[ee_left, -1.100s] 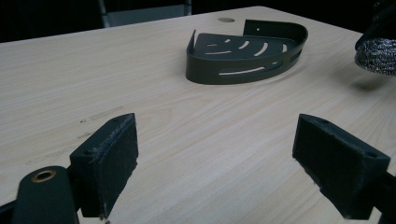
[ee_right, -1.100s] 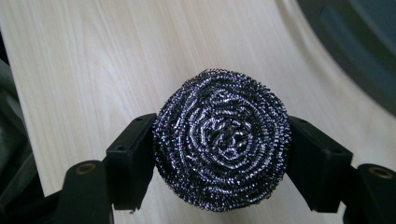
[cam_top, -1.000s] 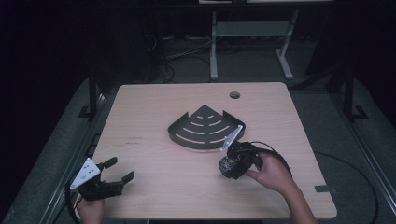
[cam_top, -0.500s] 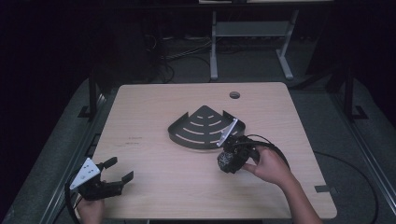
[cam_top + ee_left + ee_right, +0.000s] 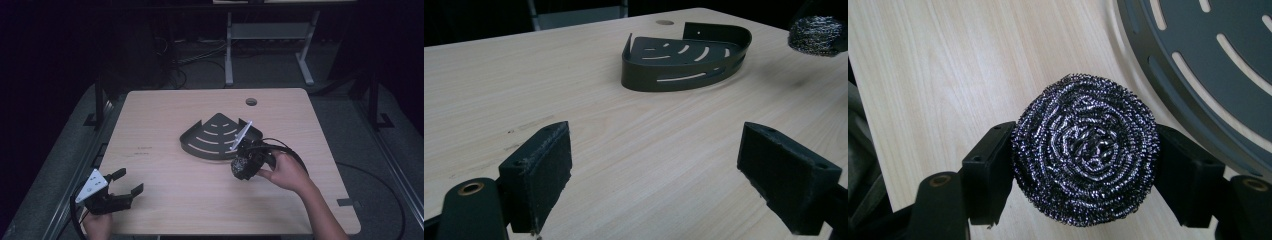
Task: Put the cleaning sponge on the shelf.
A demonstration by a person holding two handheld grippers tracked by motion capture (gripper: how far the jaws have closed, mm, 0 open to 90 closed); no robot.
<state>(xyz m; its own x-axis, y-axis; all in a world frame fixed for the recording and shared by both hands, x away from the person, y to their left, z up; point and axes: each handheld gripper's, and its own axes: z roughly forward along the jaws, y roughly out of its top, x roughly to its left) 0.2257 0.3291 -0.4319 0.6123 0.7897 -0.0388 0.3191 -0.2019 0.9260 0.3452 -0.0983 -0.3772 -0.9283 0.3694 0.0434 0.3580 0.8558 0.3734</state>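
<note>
One coiled steel scourer [image 5: 1085, 150], slotted fan-shaped tray [image 5: 215, 136]

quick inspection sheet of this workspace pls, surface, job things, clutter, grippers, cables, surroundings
surface: light wood table, round hole near the far edge, faint marks toward the left.
job's things: steel wool scourer, held above the table; dark slotted corner shelf flat at mid table, nothing in it.
clutter: nothing seen.
grippers: right gripper shut on the scourer, its fingers pressing both sides, just beside the shelf's curved front; left gripper open, holding nothing, at the near left edge.
cables: one loops from the right gripper across the table; more lie on the floor behind.
surroundings: dark room, grey floor, a metal stand behind the table.
</note>
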